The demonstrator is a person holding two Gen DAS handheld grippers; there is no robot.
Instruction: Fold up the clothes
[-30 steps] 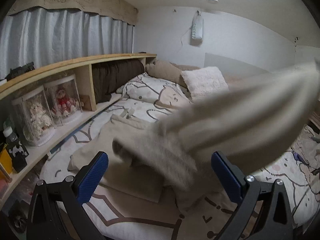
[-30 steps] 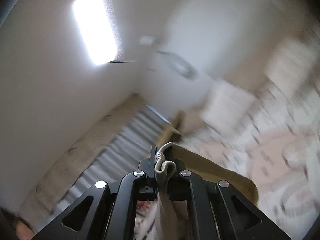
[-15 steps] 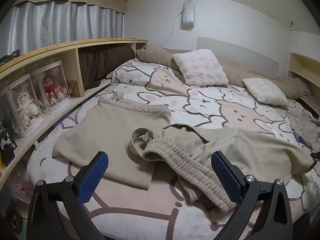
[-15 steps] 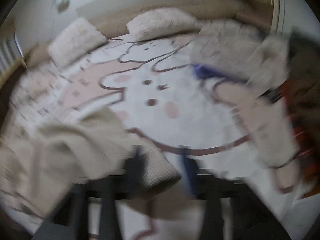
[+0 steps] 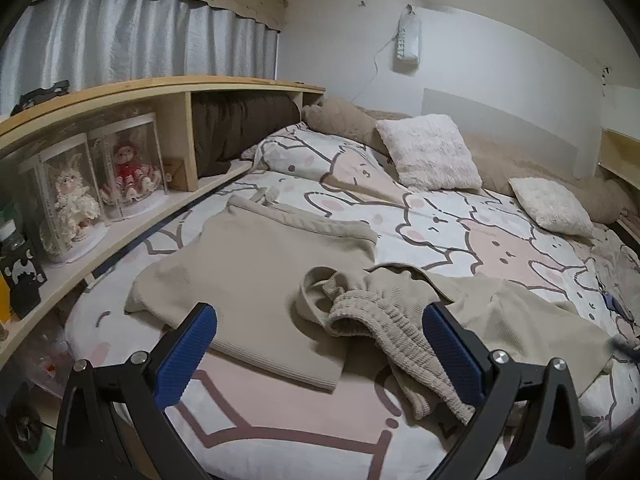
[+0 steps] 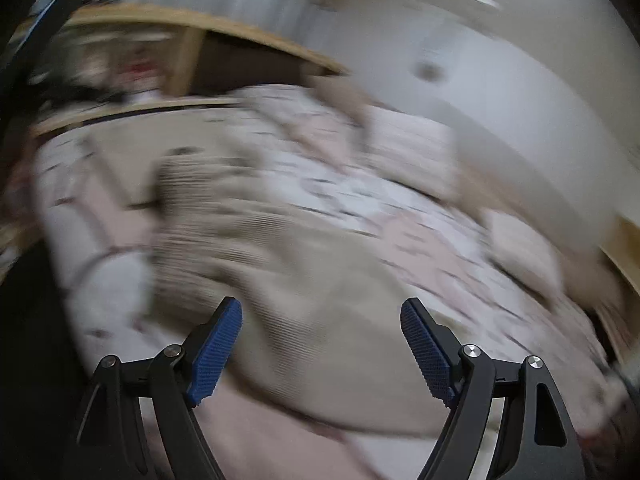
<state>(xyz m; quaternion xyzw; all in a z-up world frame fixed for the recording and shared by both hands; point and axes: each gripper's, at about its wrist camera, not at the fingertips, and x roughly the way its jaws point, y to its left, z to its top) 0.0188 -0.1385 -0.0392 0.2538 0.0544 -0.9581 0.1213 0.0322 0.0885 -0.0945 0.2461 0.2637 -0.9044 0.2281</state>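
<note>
Crumpled beige pants [image 5: 420, 320], ribbed waistband

ribbed beige cloth garment [image 5: 256, 280], fluffy pillow [image 5: 430, 156] — matt

Folded beige garment [image 5: 256, 292]: ribbed knit, laid flat as a neat rectangle on the bed [image 5: 460, 232], on the side nearer the wooden shelf [image 5: 132, 220]. Crumpled beige garment [image 5: 440, 316]: same ribbed knit with an elastic gathered band, lying unfolded in a loose heap on the bed, just beside the folded piece and overlapping its edge.
</note>
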